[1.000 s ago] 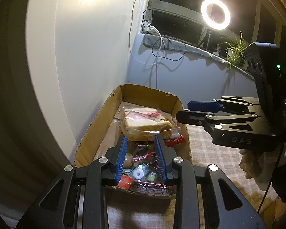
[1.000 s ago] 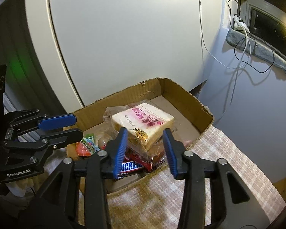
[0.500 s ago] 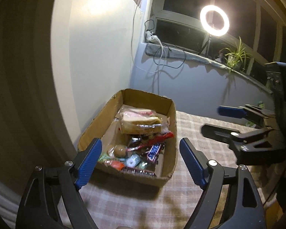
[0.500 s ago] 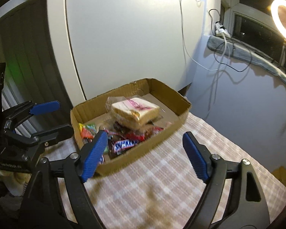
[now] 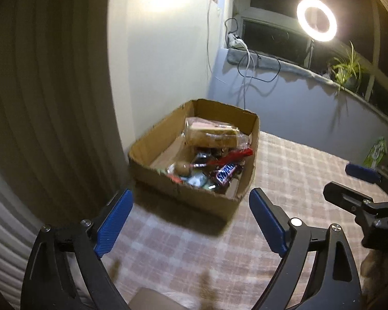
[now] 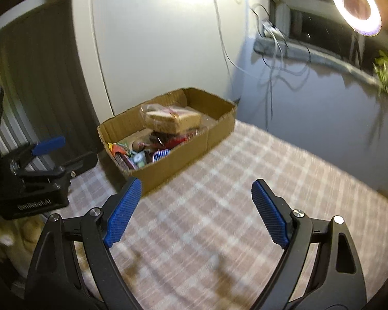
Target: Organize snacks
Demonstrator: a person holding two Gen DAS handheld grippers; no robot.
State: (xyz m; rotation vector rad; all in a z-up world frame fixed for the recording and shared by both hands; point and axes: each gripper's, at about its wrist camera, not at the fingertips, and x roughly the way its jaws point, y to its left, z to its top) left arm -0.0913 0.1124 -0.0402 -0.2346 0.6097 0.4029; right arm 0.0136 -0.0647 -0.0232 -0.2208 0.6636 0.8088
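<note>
A checked tablecloth [image 6: 245, 193] covers the table. At its far left edge sits a cardboard box [image 5: 183, 193] of snacks: a wrapped bread loaf [image 5: 212, 135] at the far end, a Snickers bar [image 5: 225, 175] nearer (label partly readable). The left gripper [image 5: 190, 222] and right gripper [image 6: 196, 211] hover near, both spread wide, holding nothing.

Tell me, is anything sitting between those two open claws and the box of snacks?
Nothing visible. Only bare checked tablecloth lies between the left gripper, the right gripper and the cardboard box; both grippers are open and empty.
</note>
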